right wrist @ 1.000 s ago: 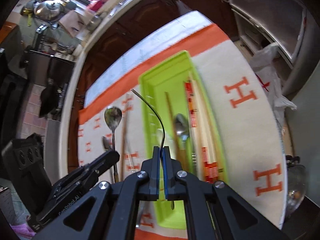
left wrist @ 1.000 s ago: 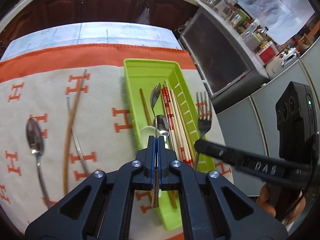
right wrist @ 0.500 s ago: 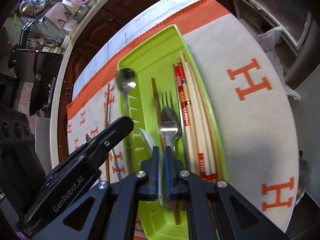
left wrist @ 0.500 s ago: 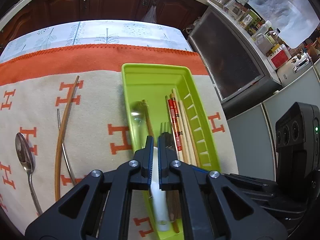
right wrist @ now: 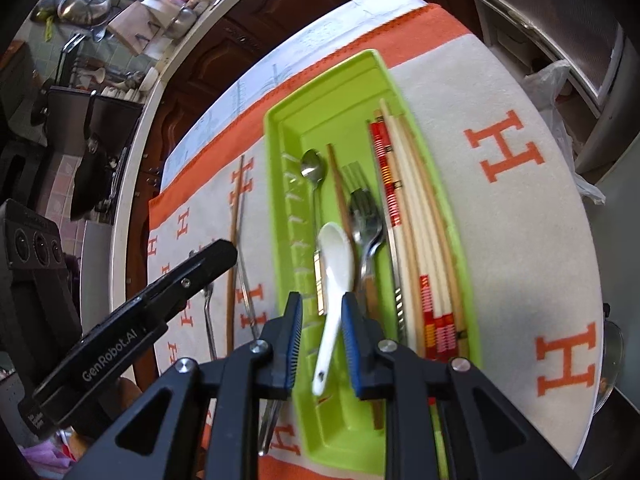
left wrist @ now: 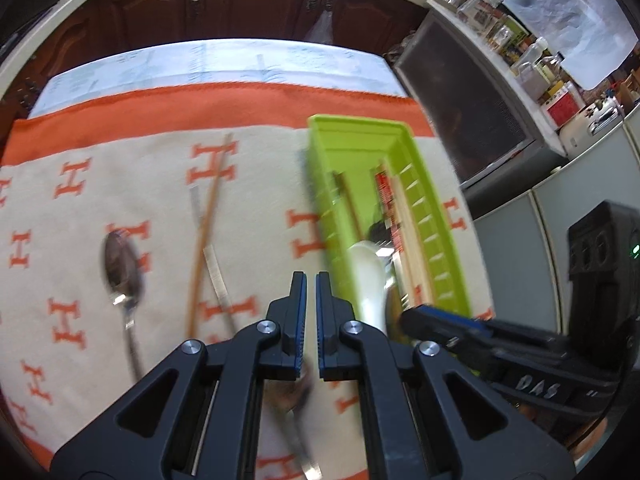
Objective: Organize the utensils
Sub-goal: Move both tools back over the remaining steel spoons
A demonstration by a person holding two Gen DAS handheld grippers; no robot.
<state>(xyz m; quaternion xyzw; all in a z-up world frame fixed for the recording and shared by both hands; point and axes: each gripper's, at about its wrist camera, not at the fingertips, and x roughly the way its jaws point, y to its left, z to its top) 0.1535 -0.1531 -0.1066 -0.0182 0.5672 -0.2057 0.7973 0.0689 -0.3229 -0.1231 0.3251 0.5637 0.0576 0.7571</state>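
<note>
From my left camera, the left gripper (left wrist: 311,280) hangs over the patterned cloth (left wrist: 256,184), its fingers clenched on nothing — a metal spoon (left wrist: 120,268) and a brown chopstick (left wrist: 206,232) lie on the cloth, beside the green tray (left wrist: 436,216).

From my right camera, the right gripper (right wrist: 320,304) has just been opening; its fingers stand released around the handle of the white spoon (right wrist: 335,264), which lies in the tray beside a fork (right wrist: 366,216) and chopsticks (right wrist: 412,216).
</note>
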